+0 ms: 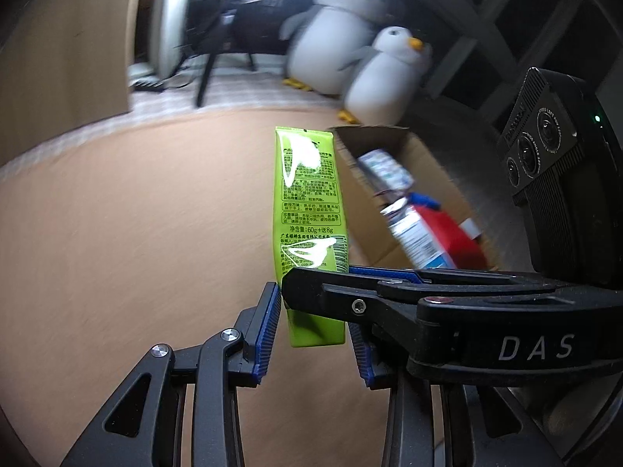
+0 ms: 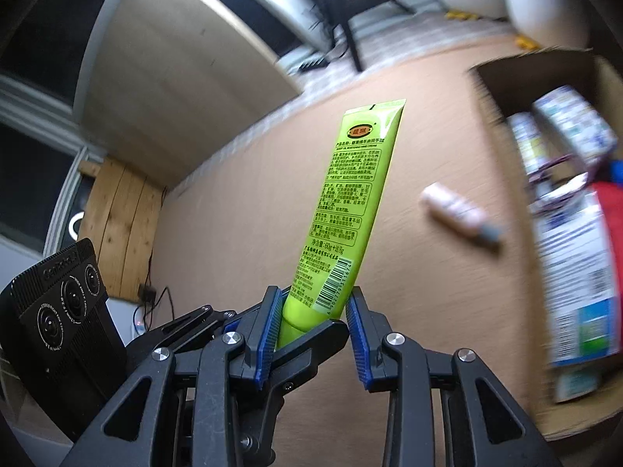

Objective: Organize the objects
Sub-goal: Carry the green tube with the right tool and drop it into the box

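- A glossy lime-green plastic squeeze tube (image 1: 309, 210), flat and crimped at its far end and printed with fine dark text and a barcode, is held above a smooth, matte, peach-brown table top (image 1: 136, 214).
- The left gripper (image 1: 313, 334), black angular linkage with ribbed blue rubber pads, has the tube's rounded lower end between its two pads; the left pad (image 1: 268, 334) lies along the tube's edge, and the jaws are clamped on it.
- The right gripper (image 2: 313, 329), of the same black-and-blue build, grips the same tube near its barcode, both ribbed pads pressing its sides.
- In the left wrist view, one black finger of the right gripper crosses in front of the tube just above the left gripper's pads.
- An open brown corrugated cardboard box (image 1: 393, 210) stands on the table to the right of the tube; inside lie glossy printed cartons in white, blue and red, blurred.
- A small pale pink cylindrical bottle with a grey cap (image 2: 459, 212) lies on its side on the table between the tube and the box.
- Two soft grey-and-white plush penguins (image 1: 366, 54) with orange beaks sit beyond the table.
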A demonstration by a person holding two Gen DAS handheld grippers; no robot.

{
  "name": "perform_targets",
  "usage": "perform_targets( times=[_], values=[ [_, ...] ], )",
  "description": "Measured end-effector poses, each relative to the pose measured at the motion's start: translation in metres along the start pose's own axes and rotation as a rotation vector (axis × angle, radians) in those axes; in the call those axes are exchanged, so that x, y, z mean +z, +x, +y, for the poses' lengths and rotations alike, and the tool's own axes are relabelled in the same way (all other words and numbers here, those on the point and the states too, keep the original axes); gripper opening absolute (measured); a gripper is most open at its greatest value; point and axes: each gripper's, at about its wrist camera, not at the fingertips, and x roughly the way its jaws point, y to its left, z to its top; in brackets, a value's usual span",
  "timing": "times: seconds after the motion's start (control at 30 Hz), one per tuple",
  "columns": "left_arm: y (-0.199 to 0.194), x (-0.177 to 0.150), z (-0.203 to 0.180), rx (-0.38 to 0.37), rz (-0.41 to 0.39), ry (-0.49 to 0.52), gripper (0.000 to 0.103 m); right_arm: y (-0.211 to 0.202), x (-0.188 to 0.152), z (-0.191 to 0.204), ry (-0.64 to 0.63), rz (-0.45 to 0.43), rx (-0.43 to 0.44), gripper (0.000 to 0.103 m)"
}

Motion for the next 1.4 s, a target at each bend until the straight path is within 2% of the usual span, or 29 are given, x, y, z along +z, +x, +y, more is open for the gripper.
perform_targets(
  times=[0.43,0.47,0.5,0.53,0.57,0.6,0.97,1.07,1.3,1.4],
  values=[
    [0.062,0.048,-0.103,-0.103,0.023,0.106,0.038,-0.078,0.025,-0.085,0.094,-0.121,-0.099,0.031],
    [0.065,0.05,-0.107,-0.108,0.028,0.114,0.042,-0.082,0.026,-0.089,0.096,-0.132,-0.116,0.031],
    [0.068,0.052,-0.111,-0.102,0.031,0.123,0.055,-0.087,0.026,-0.092,0.098,-0.147,-0.137,0.033],
    [0.069,0.054,-0.112,-0.091,0.026,0.128,0.06,-0.091,0.026,-0.095,0.097,-0.154,-0.157,0.037],
    [0.07,0.055,-0.114,-0.082,0.018,0.131,0.064,-0.094,0.026,-0.097,0.098,-0.158,-0.169,0.048],
    [0.071,0.055,-0.114,-0.082,0.019,0.131,0.064,-0.098,0.025,-0.098,0.099,-0.167,-0.18,0.054],
    [0.052,0.045,-0.083,-0.048,0.011,0.12,0.064,-0.099,0.018,-0.097,0.11,-0.177,-0.195,0.055],
    [0.045,0.039,-0.063,-0.016,0.011,0.107,0.064,-0.099,0.011,-0.091,0.102,-0.18,-0.205,0.055],
    [0.037,0.021,-0.001,0.093,0.035,0.032,0.063,-0.095,-0.015,-0.071,0.042,-0.192,-0.29,0.059],
    [0.038,0.018,0.014,0.125,0.041,0.024,0.063,-0.092,-0.029,-0.063,0.012,-0.192,-0.336,0.06]
  ],
)
